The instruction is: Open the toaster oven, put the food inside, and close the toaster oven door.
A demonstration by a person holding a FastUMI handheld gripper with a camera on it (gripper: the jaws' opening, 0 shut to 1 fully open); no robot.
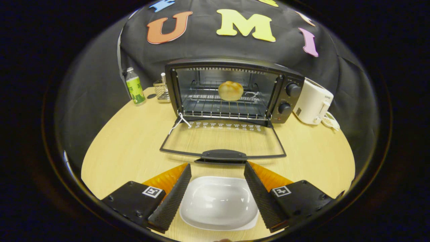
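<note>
A black toaster oven (285,97) stands at the back of the wooden table (127,148). Its glass door (223,143) lies folded down flat toward me, handle (224,155) nearest the fingers. A round golden bun (230,90) sits on the wire rack (221,109) inside the oven. My gripper (217,168) is open, well short of the door handle, with nothing held. Below and between the fingers lies an empty white dish (218,203) on the table.
A green-labelled bottle (134,86) and a small wire holder (162,89) stand left of the oven. A white toaster (313,102) with a coiled cord (331,121) sits to its right. A white string (179,121) hangs at the door's left hinge.
</note>
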